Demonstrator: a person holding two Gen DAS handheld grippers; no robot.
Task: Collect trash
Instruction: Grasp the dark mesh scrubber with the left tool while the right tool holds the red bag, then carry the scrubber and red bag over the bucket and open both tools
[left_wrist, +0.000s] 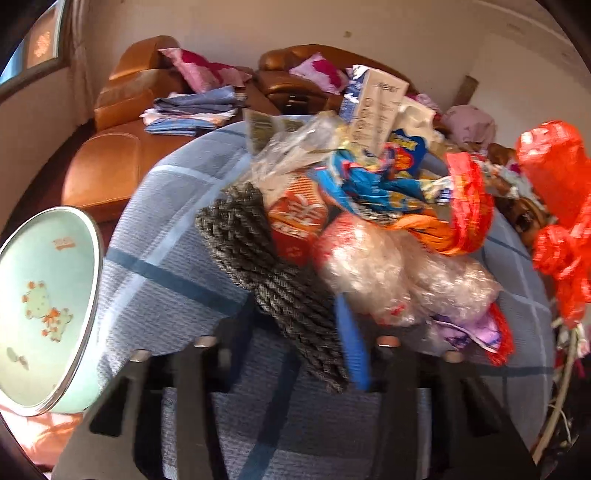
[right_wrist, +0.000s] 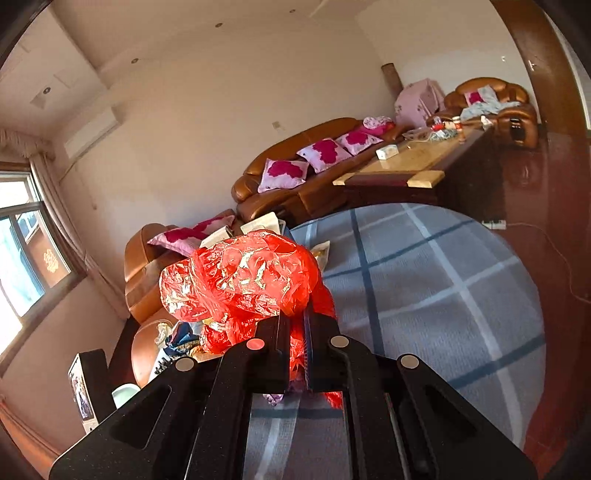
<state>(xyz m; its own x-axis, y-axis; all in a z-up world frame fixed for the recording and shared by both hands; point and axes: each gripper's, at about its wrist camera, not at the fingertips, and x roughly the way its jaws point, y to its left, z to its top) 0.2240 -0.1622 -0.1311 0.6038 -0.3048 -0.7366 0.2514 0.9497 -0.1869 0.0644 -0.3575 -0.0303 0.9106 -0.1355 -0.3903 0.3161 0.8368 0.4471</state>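
A heap of trash (left_wrist: 369, 206) lies on a round table with a blue checked cloth (left_wrist: 159, 258): snack wrappers, a clear crumpled bag (left_wrist: 399, 273), a grey woven roll (left_wrist: 266, 266), a carton (left_wrist: 376, 107). My left gripper (left_wrist: 295, 332) stands open at the near edge of the heap, its fingers either side of the grey roll and clear bag, holding nothing that I can see. My right gripper (right_wrist: 295, 332) is shut on a red plastic bag (right_wrist: 240, 277), held above the cloth (right_wrist: 443, 295). The red bag also shows in the left wrist view (left_wrist: 554, 177).
A mint-green bowl (left_wrist: 40, 310) sits at the table's left edge. Brown leather sofas (left_wrist: 122, 147) with pink cushions and folded cloths stand behind. A wooden coffee table (right_wrist: 417, 158) with small items stands beyond, over dark glossy floor.
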